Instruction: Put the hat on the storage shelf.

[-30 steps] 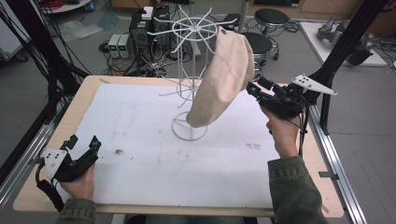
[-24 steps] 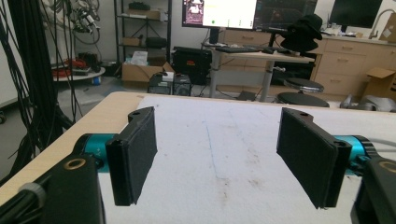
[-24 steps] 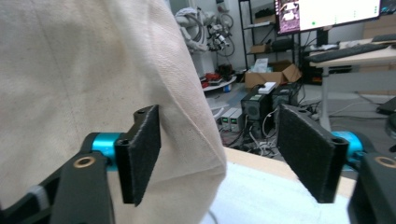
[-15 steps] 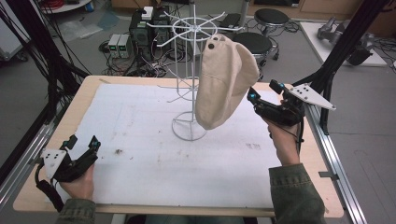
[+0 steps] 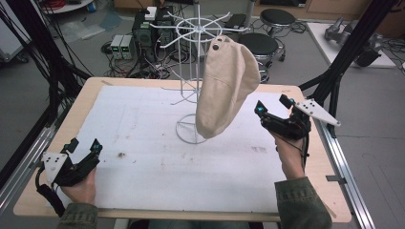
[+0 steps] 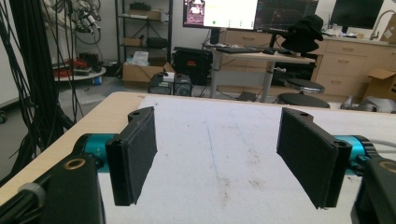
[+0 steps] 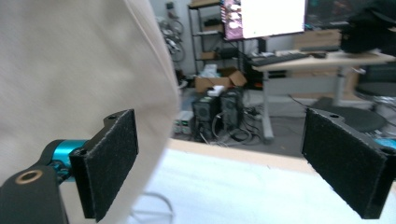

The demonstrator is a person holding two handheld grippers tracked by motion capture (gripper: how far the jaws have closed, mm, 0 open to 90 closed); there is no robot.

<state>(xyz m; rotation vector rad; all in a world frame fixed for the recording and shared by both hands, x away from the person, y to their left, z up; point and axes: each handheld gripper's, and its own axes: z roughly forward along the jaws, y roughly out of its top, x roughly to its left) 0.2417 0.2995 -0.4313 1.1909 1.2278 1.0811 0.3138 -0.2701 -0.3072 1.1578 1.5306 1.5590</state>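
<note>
White table mat [image 5: 143, 119]: cream cap [image 5: 224, 90] hangs on wire rack [image 5: 191, 33]; left gripper [image 5: 83, 148], right gripper [image 5: 272, 107] wide open, empty.

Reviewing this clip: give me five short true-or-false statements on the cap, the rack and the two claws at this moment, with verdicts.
1. The cap hangs on the wire rack. True.
2. The right claw is shut on the cap. False: its jaws stand wide apart, beside the cap and gripping nothing.
3. The left claw is open, near the table's near left corner. True.
4. The rack lies tipped over on the table. False: it stands upright on its ring base.
5. The left claw holds a second cap. False: nothing sits between its jaws, just the white mat beyond.
</note>
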